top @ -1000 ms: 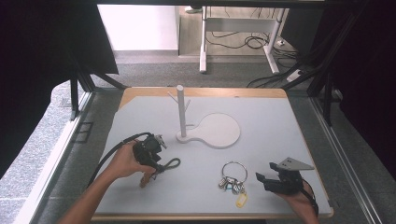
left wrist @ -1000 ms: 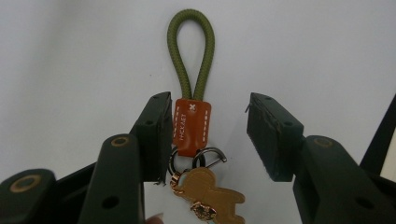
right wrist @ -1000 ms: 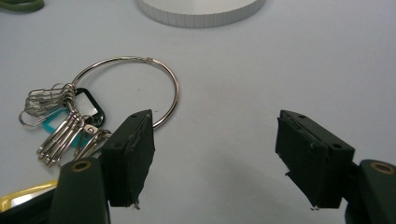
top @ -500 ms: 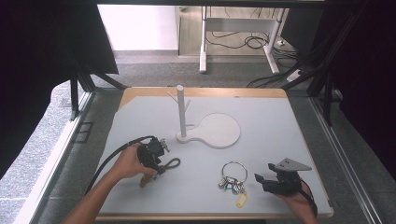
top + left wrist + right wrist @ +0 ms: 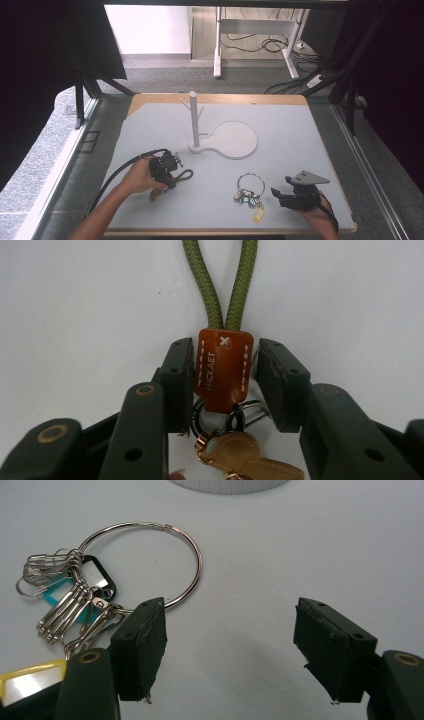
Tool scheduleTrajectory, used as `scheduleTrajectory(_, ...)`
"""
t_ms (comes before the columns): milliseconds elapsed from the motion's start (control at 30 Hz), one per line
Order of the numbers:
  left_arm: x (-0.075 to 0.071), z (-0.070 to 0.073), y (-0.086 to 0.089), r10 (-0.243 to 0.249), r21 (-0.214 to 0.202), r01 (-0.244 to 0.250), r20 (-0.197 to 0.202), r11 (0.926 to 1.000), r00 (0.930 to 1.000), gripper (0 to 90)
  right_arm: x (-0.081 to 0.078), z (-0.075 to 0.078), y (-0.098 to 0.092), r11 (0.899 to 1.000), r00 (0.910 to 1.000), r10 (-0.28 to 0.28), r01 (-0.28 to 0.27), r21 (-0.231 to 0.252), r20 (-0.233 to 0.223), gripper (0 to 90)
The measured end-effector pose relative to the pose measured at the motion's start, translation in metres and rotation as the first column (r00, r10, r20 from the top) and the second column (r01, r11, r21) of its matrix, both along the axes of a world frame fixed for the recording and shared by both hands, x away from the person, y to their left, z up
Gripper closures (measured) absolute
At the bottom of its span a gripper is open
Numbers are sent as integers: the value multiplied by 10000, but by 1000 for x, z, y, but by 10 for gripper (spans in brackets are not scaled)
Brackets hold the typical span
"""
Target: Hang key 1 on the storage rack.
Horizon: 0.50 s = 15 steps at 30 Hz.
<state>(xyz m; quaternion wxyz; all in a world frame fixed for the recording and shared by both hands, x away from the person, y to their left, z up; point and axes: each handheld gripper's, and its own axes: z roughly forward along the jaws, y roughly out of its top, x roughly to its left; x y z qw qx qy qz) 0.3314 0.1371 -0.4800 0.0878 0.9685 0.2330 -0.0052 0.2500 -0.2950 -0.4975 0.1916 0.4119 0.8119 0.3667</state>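
Note:
A green cord lanyard (image 5: 220,285) with a brown leather tab (image 5: 222,372) and brass keys (image 5: 240,455) lies on the white table. My left gripper (image 5: 225,347) straddles the tab, jaws close on either side with a thin gap at the right one. From the high view, that gripper (image 5: 169,167) is at the near left with the cord loop (image 5: 185,175) beside it. A large steel key ring (image 5: 150,560) carries several clips and black, teal and yellow tags. My right gripper (image 5: 230,612) stands wide open, its left jaw over the ring's rim; it sits right of the ring (image 5: 250,187).
A white stand (image 5: 194,120) with a post, short pegs and a round flat base (image 5: 235,140) rises mid-table. The white mat (image 5: 290,130) ends at a wooden edge. A black cable (image 5: 120,175) trails off the left gripper. Desk legs and floor cables lie beyond.
My left gripper has slid a little to the right and nearer, over the lanyard. The right gripper has hardly moved.

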Motion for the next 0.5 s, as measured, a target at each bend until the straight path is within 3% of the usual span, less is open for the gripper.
scheduleTrajectory(500, -5, 1, -2, -84, 4, 84, 168, 10000, 9998, 668, 0, -2, 2, 9998, 10000, -25, 25, -209, -8, 298)
